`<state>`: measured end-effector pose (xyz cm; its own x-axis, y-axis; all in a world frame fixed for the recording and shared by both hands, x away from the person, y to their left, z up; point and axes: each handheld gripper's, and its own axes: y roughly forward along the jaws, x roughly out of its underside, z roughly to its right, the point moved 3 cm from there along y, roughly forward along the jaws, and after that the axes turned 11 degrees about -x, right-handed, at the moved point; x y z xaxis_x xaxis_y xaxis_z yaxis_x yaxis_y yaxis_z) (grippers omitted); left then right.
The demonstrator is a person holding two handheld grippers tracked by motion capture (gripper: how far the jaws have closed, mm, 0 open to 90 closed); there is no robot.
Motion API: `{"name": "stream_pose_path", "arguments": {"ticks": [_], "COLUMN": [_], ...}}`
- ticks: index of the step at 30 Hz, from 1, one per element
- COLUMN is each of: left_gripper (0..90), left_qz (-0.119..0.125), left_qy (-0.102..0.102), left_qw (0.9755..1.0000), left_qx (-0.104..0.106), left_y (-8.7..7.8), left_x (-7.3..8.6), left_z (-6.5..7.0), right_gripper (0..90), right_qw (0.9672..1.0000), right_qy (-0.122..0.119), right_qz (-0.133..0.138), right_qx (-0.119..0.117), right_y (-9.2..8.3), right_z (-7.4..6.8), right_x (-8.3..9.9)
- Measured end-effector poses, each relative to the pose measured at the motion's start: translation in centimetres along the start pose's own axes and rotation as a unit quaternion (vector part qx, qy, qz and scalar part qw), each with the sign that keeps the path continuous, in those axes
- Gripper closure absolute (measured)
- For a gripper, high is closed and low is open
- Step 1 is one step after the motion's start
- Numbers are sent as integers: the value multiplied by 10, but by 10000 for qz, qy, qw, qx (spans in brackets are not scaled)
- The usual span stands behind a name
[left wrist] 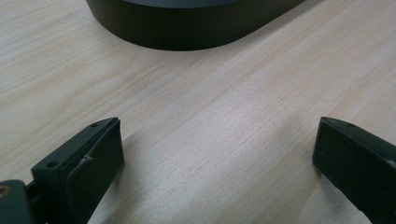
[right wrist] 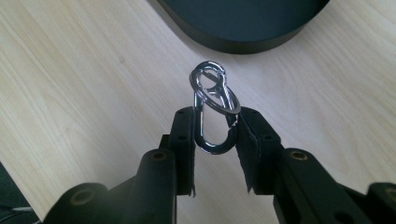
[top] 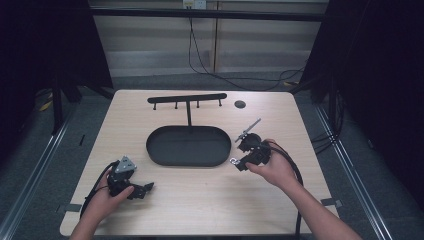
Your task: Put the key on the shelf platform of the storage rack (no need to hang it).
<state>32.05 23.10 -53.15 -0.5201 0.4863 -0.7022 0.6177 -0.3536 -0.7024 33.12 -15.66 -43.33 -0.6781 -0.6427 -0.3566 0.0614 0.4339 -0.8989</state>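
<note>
The right gripper (right wrist: pixel 214 128) has its jaws drawn close on a small metal carabiner clip (right wrist: pixel 213 108), clamping the long sides of its lower loop, so the clip stands up out of the jaws with its split ring at the top; in the high view that same gripper (top: pixel 239 162) sits just beside the right end of the black oval tray (top: pixel 155 150), the clip (top: pixel 233 161) glinting near the tray's rim and clear of the wooden table (top: pixel 200 200). The clip looks light, hard and stiff, polished enough to be slippery against the pads; I would judge it unlikely to bend or break, but apt to swivel or squirt out if squeezed on its rounded end. The flat stretch of its sides, where the pads now bear, seems the best hold, leaving the sprung gate and the upper loop free for hooking onto a peg of the rack (top: pixel 187 98) that rises behind the tray. The left gripper (top: pixel 142 190) rests near the tray's left end toward the person, its jaws wide apart over bare wood with nothing between them (left wrist: pixel 217 154).
</note>
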Motion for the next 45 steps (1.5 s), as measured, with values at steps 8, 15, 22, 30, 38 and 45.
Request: {"name": "stream_pose_path", "arguments": {"ticks": [8,15,22,30,38,45], "left_gripper": [16,16,16,16,16,16], "left_qz": [-1,-1,-2,0,0,-1], "left_qy": [2,3,3,2,2,4], "left_qw": [10000,10000,10000,10000,10000,10000], "left_qx": [0,-1,1,0,0,0], "left_y": [0,0,0,0,0,0], "left_x": [0,0,0,0,0,0], "left_z": [0,0,0,0,0,0], "right_gripper": [687,687,687,687,688,687], "right_qw": [10000,9999,9999,9998,9997,9998], "right_qy": [-42,-20,-24,-26,-15,45], "right_qz": [76,122,140,167,217,179], "right_qx": [39,52,80,110,108,87], "right_y": [-2,0,2,0,3,5], "right_z": [-2,1,3,1,3,5], "right_x": [-12,-17,-22,-31,-36,-39]}}
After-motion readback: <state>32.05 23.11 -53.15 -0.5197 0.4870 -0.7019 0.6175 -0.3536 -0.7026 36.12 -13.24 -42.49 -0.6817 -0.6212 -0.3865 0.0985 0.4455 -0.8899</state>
